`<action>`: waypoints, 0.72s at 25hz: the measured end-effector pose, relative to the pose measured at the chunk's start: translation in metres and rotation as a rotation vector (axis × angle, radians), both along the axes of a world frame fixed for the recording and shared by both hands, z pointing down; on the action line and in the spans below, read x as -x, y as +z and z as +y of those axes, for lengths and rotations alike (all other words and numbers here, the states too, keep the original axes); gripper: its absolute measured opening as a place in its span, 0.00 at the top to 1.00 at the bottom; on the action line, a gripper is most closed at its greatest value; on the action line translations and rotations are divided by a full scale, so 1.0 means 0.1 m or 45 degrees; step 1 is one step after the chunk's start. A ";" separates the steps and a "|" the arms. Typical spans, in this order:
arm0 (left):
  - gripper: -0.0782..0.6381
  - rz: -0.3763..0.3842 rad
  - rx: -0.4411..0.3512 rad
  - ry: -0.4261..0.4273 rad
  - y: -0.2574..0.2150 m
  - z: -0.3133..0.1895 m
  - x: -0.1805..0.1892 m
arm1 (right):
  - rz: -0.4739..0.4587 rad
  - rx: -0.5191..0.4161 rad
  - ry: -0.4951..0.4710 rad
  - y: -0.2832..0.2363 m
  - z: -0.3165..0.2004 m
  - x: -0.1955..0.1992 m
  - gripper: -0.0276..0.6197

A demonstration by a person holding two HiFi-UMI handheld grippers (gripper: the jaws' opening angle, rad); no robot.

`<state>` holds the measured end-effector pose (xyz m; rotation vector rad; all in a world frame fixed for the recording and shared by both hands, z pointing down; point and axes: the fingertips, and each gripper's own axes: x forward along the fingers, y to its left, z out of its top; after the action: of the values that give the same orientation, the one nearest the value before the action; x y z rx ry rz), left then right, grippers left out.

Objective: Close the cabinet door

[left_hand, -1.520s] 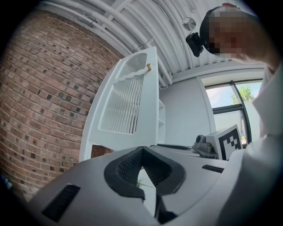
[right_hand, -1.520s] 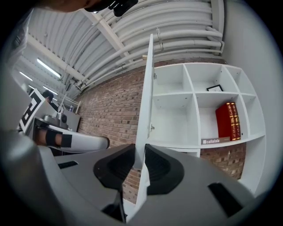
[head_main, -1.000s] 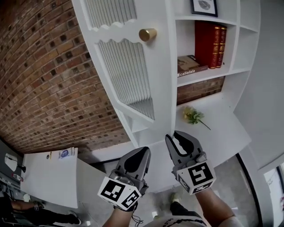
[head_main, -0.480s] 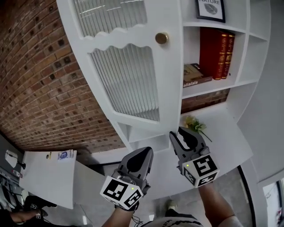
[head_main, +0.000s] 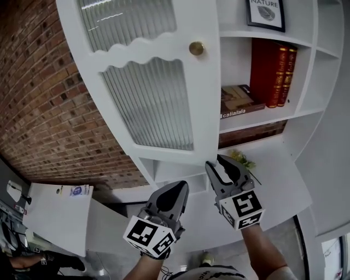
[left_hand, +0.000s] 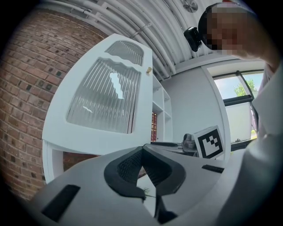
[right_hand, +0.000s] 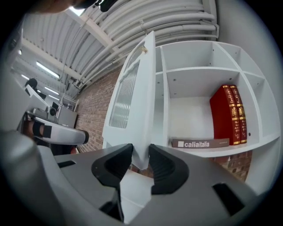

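Note:
The white cabinet door (head_main: 147, 98) has ribbed glass panes and a brass knob (head_main: 197, 48); it stands part-way open over the shelf unit. My right gripper (head_main: 219, 164) is at the door's lower free corner. In the right gripper view the door's edge (right_hand: 137, 97) sits between the jaws of that gripper (right_hand: 141, 161), which are opening; the pads stand close beside both faces. My left gripper (head_main: 178, 188) hovers lower left, shut and empty, short of the door (left_hand: 106, 97); its tips (left_hand: 142, 152) meet.
On the open shelf stand red books (head_main: 276, 65) beside a flat-lying book (head_main: 240, 101), with a framed picture (head_main: 266, 12) above. A yellow flower sprig (head_main: 240, 158) lies on the white counter (head_main: 273, 186). A brick wall (head_main: 38, 109) is left, a white table (head_main: 54, 213) lower left.
The door has swung round toward the shelves, its glass face now showing broadly. Both grippers moved along with it, the right one staying at the lower corner.

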<state>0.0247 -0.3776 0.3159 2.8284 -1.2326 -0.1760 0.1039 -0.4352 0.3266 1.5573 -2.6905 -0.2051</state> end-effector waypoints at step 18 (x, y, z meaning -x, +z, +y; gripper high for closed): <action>0.88 -0.020 0.022 -0.041 0.09 -0.39 -0.26 | 0.082 -0.045 0.030 -0.02 -0.51 -0.11 0.76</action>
<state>0.0506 -0.4167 0.3251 2.8018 -1.2773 -0.1447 0.1145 -0.4864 0.3246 1.5626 -2.6326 -0.2980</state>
